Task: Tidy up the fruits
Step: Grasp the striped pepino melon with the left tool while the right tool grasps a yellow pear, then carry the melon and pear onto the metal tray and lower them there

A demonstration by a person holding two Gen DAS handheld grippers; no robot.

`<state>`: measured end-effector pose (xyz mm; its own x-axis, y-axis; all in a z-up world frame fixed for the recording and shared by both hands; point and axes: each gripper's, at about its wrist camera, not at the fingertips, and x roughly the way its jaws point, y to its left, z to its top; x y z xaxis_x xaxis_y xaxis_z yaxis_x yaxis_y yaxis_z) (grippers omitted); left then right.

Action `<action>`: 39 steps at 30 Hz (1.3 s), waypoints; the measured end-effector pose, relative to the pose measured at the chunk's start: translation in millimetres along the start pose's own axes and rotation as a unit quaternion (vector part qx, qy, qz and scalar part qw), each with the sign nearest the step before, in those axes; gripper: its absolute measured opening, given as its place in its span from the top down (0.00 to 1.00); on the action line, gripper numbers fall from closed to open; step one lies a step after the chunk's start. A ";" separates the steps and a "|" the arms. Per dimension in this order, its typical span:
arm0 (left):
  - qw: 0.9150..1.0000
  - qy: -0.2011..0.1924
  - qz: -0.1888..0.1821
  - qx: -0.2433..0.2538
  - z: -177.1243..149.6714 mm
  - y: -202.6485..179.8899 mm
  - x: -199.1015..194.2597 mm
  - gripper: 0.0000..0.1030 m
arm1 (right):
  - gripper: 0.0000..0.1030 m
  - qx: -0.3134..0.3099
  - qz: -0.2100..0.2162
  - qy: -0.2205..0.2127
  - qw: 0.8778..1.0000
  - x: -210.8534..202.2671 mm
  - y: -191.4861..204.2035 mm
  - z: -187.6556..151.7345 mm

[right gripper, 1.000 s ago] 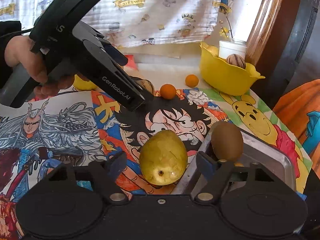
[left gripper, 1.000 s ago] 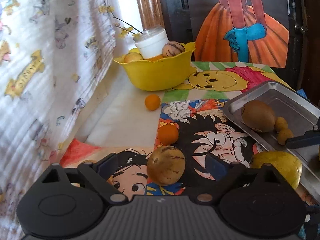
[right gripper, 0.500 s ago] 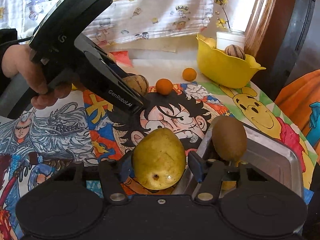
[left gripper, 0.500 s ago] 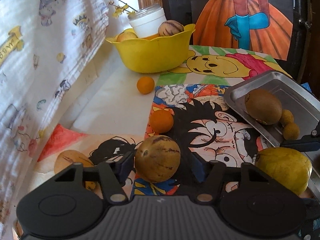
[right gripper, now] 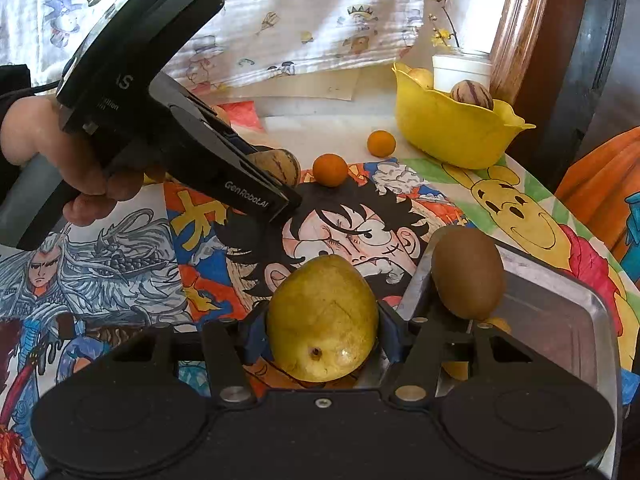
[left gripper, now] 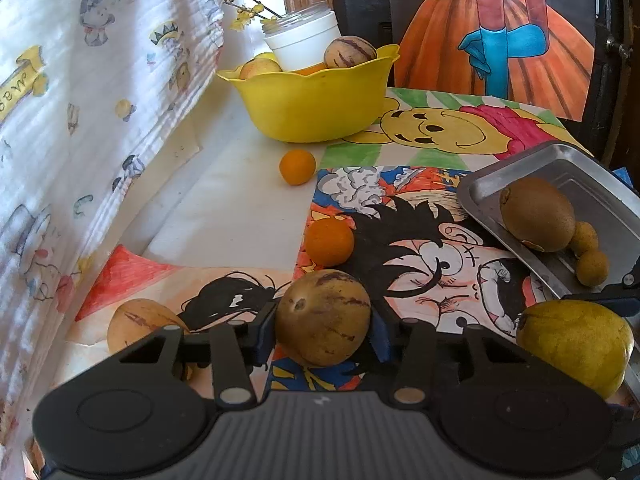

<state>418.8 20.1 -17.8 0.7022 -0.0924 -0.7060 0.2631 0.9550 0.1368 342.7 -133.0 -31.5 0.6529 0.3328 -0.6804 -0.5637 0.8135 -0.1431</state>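
Note:
My left gripper (left gripper: pixel 323 330) is shut on a tan purple-streaked melon (left gripper: pixel 323 318), held just above the cartoon mat; it also shows in the right wrist view (right gripper: pixel 280 164). My right gripper (right gripper: pixel 322 338) is shut on a yellow pear (right gripper: pixel 322 320), beside the metal tray (right gripper: pixel 568 320); the pear shows in the left wrist view (left gripper: pixel 576 340). The tray (left gripper: pixel 592 176) holds a brown kiwi (left gripper: pixel 536 214) and two small yellow fruits (left gripper: pixel 591 266). A yellow bowl (left gripper: pixel 316 100) at the back holds a striped melon (left gripper: pixel 350 52) and other fruit.
Two oranges lie loose on the table, one (left gripper: pixel 329 240) close ahead of the left gripper and one (left gripper: pixel 297 166) near the bowl. Another tan melon (left gripper: pixel 140 322) lies at the left. A white jar (left gripper: pixel 302 40) stands in the bowl. A curtain (left gripper: pixel 80 100) hangs along the left.
Both grippers have closed onto their fruits: the left on the streaked melon, the right on the pear. Both have moved in closer and the left melon is lifted slightly.

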 end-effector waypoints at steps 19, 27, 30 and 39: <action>0.998 0.027 -0.024 -0.054 -5.2 -3.0 -23.0 0.53 | 0.46 0.027 0.022 -0.015 0.999 -21.4 -3.8 -7.1; 0.998 0.013 -0.040 -0.052 -3.5 -22.6 -45.8 0.53 | 0.46 0.052 0.017 -0.043 0.998 -52.3 -12.6 -12.9; 0.998 0.005 -0.043 -0.051 0.7 -31.4 -53.4 0.53 | 0.46 0.061 0.007 -0.057 0.996 -67.1 -20.7 -15.3; 0.997 -0.023 -0.049 -0.054 24.5 -54.0 -72.0 0.53 | 0.46 0.083 -0.045 -0.092 0.991 -111.0 -65.6 -26.5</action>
<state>370.2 -31.7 42.7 0.7066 -0.1974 -0.6795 0.2605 0.9654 -0.0096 293.9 -235.9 34.3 0.7867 0.3243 -0.5253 -0.4180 0.9060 -0.0666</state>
